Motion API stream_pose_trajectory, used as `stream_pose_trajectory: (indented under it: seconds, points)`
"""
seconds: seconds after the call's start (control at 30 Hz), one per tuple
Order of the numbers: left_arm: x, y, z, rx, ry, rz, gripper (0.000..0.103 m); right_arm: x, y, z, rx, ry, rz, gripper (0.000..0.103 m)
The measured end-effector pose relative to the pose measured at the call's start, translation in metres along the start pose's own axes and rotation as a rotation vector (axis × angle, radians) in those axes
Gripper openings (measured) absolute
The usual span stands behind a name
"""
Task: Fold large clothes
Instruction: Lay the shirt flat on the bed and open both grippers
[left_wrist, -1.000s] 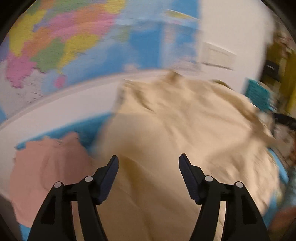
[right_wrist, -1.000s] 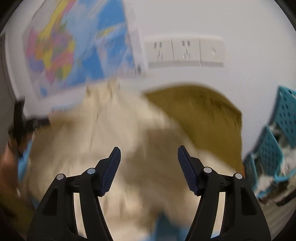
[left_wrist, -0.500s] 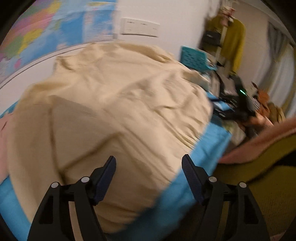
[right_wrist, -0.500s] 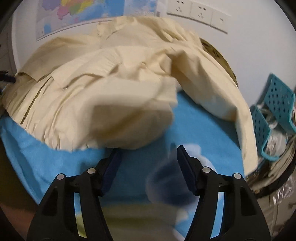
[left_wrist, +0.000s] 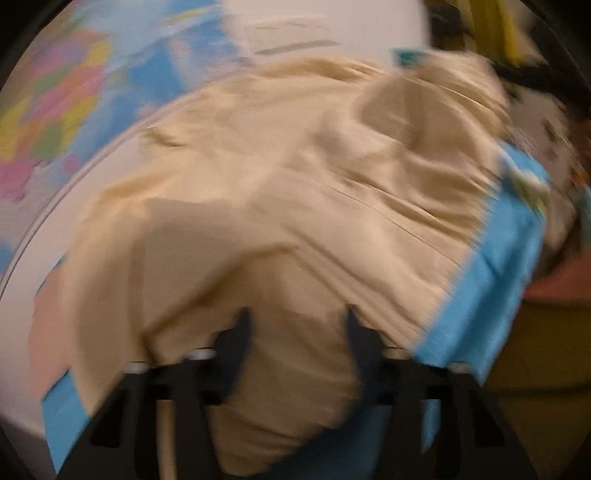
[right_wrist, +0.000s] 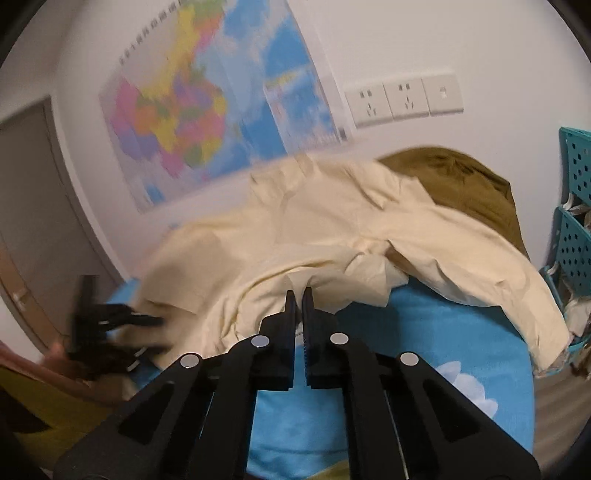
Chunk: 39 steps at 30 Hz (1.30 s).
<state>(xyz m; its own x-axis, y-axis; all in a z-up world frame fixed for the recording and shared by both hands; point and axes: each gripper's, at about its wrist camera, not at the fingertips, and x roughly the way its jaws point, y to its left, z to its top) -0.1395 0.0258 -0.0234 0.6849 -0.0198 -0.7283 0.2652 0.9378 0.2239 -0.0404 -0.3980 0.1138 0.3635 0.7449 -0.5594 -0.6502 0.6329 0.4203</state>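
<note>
I see one large cream garment (right_wrist: 332, 236) spread in loose folds over a single blue cloth (right_wrist: 424, 332) that covers the worktop, its far edge against the wall. My right tool (right_wrist: 299, 295) has just clamped down and its two fingers now meet at the tips, pinching a raised fold near the garment's near hem. My left tool (left_wrist: 295, 321) has just been narrowing as well; a flap of the same cream fabric lies between its two fingers, but the blur keeps me from telling whether the pads actually press on it. From the right wrist view the left tool shows as a dark blurred shape at the garment's left edge. Behind the cream garment lies one olive-brown garment (right_wrist: 461, 177), partly covered. At the left edge of the left wrist view I count one pink garment (left_wrist: 48, 314) beside the cream one. On the wall hang one coloured map (right_wrist: 207, 110) and a row of three white socket plates (right_wrist: 404, 98). One teal perforated basket (right_wrist: 576, 221) stands at the right.
</note>
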Motion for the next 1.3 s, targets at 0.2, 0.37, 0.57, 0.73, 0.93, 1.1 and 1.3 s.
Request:
stream_pose_trajectory:
  seconds: [0.2, 0.37, 0.57, 0.73, 0.93, 1.1, 1.3]
  points:
    - [-0.014, 0.067, 0.003, -0.259, -0.011, -0.117, 0.023, -0.038, 0.005, -0.022, 0.047, 0.049, 0.031, 0.003]
    - [-0.028, 0.053, -0.019, -0.122, -0.037, -0.086, 0.061, -0.002, -0.014, -0.066, -0.064, 0.322, -0.328, 0.031]
    - [-0.062, 0.055, -0.048, -0.133, -0.094, -0.115, 0.073, -0.018, 0.023, -0.039, -0.190, 0.136, -0.249, 0.063]
    - [-0.049, 0.032, -0.055, -0.012, -0.043, -0.062, 0.076, 0.037, 0.058, -0.009, -0.338, 0.150, -0.168, 0.067]
    - [-0.041, 0.040, -0.039, -0.030, -0.081, -0.053, 0.076, 0.149, 0.073, 0.043, -0.357, 0.242, -0.154, 0.063]
    - [-0.036, 0.055, -0.019, -0.064, -0.124, -0.063, 0.076, 0.230, 0.067, 0.084, -0.311, 0.295, -0.155, 0.064]
    - [0.001, 0.073, 0.009, -0.101, -0.090, -0.059, 0.078, 0.311, 0.066, 0.103, -0.293, 0.334, -0.207, 0.066]
